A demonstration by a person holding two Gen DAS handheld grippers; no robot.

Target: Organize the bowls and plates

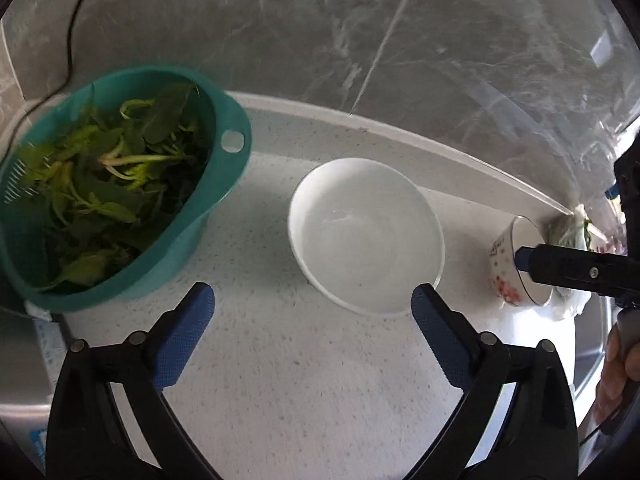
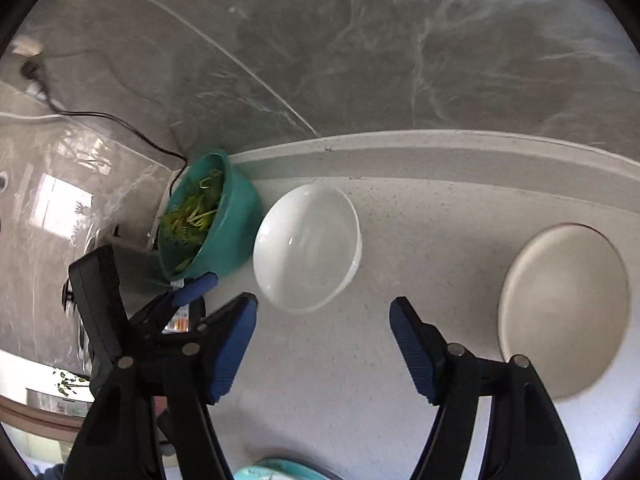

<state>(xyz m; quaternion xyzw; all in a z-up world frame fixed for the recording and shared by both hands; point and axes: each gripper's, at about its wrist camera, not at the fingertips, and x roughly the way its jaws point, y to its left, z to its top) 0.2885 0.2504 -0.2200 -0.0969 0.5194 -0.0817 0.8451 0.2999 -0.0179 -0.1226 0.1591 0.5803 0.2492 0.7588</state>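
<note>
A white bowl point(image 1: 366, 236) sits empty on the speckled white counter point(image 1: 280, 360), just beyond my open, empty left gripper point(image 1: 312, 308). It also shows in the right wrist view point(image 2: 308, 246), ahead and left of my open, empty right gripper point(image 2: 324, 320). A beige plate point(image 2: 564, 320) lies flat on the counter to the right of the right gripper. A small floral cup point(image 1: 516, 264) stands at the far right of the left wrist view, partly hidden by the right gripper's finger point(image 1: 560, 268). The left gripper's fingertip point(image 2: 196, 288) shows at the left of the right wrist view.
A teal colander point(image 1: 120, 188) full of green leaves stands left of the bowl, near the grey marble wall point(image 1: 320, 40); it also shows in the right wrist view point(image 2: 208, 216). A black cable point(image 2: 132, 132) runs behind it. A teal object's edge point(image 2: 276, 472) lies at the counter's front.
</note>
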